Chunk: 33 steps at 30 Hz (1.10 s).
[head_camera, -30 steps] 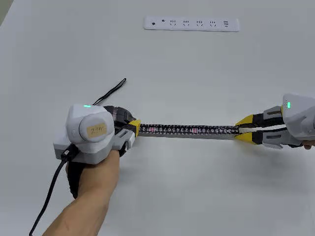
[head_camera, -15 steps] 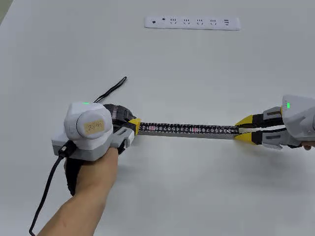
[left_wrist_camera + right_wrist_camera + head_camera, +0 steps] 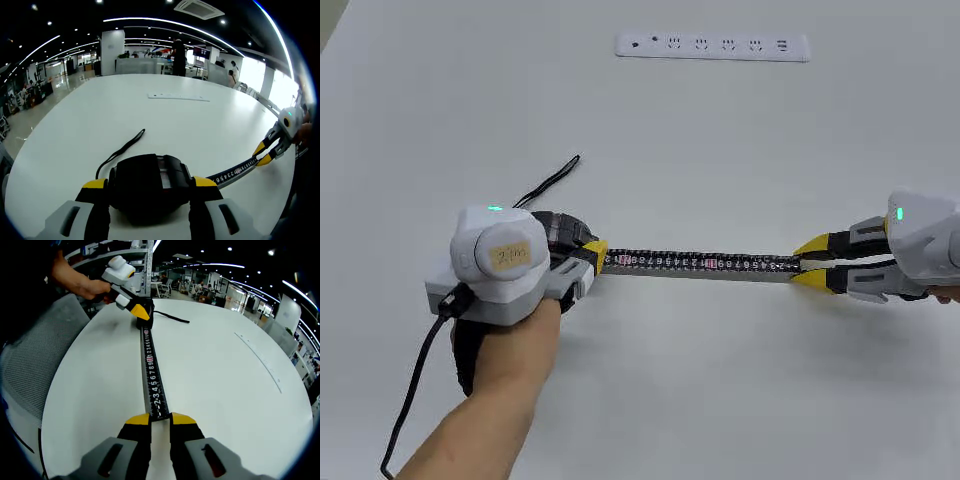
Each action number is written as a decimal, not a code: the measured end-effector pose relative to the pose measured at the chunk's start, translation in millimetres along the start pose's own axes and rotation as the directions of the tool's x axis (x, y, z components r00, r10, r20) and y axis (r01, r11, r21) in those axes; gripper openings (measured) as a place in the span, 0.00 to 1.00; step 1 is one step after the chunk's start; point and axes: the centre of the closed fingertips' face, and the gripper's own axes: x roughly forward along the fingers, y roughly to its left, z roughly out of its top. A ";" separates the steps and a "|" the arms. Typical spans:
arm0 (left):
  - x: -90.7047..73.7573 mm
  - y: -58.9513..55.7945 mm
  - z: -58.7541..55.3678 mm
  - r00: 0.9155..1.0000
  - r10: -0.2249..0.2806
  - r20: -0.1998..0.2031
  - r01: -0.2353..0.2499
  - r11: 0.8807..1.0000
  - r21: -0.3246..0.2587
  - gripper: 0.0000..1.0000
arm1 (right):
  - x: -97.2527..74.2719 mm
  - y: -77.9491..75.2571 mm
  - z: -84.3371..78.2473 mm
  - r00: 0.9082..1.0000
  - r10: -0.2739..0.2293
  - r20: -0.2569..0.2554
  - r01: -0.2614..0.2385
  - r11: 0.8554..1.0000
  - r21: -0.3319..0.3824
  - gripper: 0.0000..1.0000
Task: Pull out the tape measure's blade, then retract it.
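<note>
A black tape measure case (image 3: 560, 232) rests on the white table, and my left gripper (image 3: 588, 262) is shut on it, its yellow tips on either side of the case (image 3: 149, 185). The dark numbered blade (image 3: 700, 263) runs out to the right along the table. My right gripper (image 3: 808, 265) is shut on the blade's end. In the right gripper view the blade (image 3: 151, 375) leads from my right gripper (image 3: 156, 419) to the far left gripper (image 3: 137, 310). The case's black wrist strap (image 3: 548, 185) lies loose behind it.
A white power strip (image 3: 712, 45) lies flat at the far side of the table (image 3: 740, 160). A black cable hangs from the left gripper toward the person's forearm. A grey mesh chair (image 3: 35, 360) stands beside the table edge.
My right gripper has come a little to the left with the blade end, and the blade showing is slightly shorter. The left gripper and the case have stayed in place.
</note>
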 end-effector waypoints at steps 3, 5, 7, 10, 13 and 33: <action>0.1 0.1 0.0 1.000 0.000 0.000 0.000 1.000 0.000 0.61 | 0.3 -0.1 0.3 1.000 0.000 0.000 0.000 1.000 0.000 0.11; -0.2 0.5 0.3 1.000 -0.002 -0.001 0.002 1.000 -0.005 0.61 | 1.4 -0.4 2.7 1.000 0.001 0.004 -0.001 1.000 -0.001 0.11; -0.1 1.0 0.2 1.000 -0.002 -0.001 0.002 1.000 -0.008 0.61 | 3.7 0.1 5.5 1.000 0.003 0.005 -0.003 1.000 -0.003 0.11; 0.0 1.4 0.0 1.000 -0.003 -0.002 0.003 1.000 -0.009 0.61 | 4.9 0.6 6.6 1.000 0.005 0.007 -0.005 1.000 -0.001 0.11; 0.0 1.5 0.2 1.000 -0.003 -0.002 0.003 1.000 -0.011 0.61 | 5.6 0.6 7.1 1.000 0.006 0.008 -0.006 1.000 -0.001 0.11; 1.0 2.5 0.7 1.000 -0.004 -0.005 0.004 1.000 -0.017 0.61 | 10.5 0.6 13.3 1.000 0.009 0.014 -0.009 1.000 0.000 0.11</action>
